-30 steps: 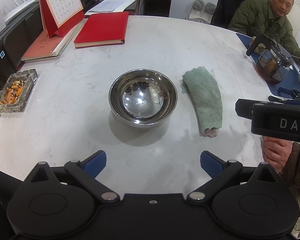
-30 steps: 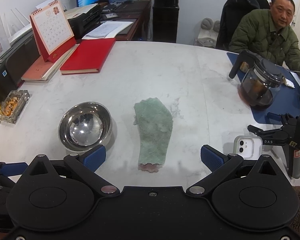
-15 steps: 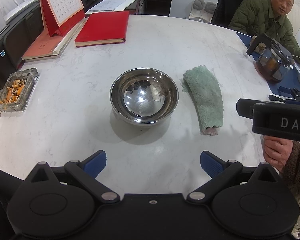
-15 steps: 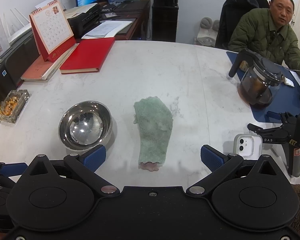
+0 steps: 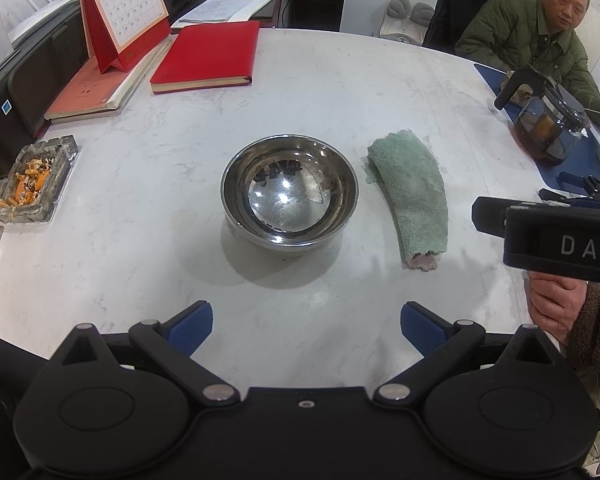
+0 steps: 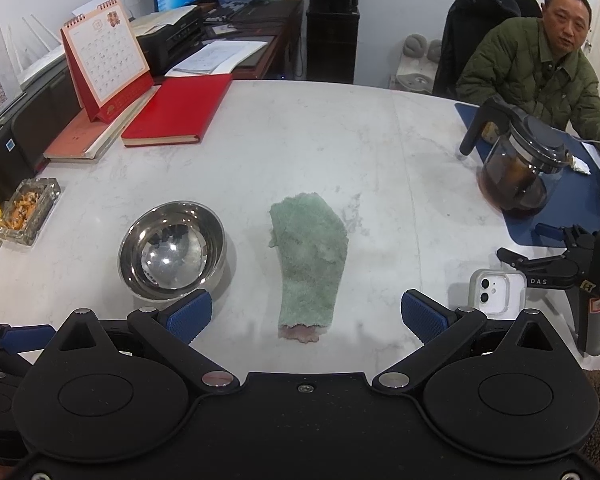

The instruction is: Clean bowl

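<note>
Left wrist view: left gripper jaws spread wide, empty, above white marble table. Round stainless-steel bowl sits ahead at centre; folded green terry cloth just right of it.

Right wrist view: right gripper jaws likewise wide, empty; cloth lies ahead, bowl left.

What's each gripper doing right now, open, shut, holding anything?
Left gripper: open, empty, facing the steel bowl.
Right gripper: open, empty, facing the green cloth.
</note>
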### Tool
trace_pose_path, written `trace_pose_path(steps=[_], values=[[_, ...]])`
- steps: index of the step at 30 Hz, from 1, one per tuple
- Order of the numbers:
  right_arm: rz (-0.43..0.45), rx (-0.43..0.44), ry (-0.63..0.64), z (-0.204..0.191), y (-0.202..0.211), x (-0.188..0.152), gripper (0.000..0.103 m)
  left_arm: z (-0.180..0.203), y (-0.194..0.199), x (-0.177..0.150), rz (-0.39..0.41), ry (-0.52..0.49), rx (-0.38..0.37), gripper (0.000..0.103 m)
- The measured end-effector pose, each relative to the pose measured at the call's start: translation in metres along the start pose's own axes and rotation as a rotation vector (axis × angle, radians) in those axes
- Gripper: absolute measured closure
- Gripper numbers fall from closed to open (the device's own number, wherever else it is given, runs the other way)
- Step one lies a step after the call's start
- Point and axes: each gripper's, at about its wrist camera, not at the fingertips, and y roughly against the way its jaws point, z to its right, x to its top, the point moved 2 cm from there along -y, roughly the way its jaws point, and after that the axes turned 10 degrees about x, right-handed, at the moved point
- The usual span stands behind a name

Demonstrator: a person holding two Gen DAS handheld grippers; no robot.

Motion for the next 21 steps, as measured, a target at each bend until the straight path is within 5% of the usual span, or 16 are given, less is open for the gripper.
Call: trace_pose_path(steps=[21], values=[[-0.003, 0.004, 0.003, 0.008, 0.019, 0.009, 0.000, 0.000, 0.001, 0.001, 0.002, -0.001, 0.000, 0.002]])
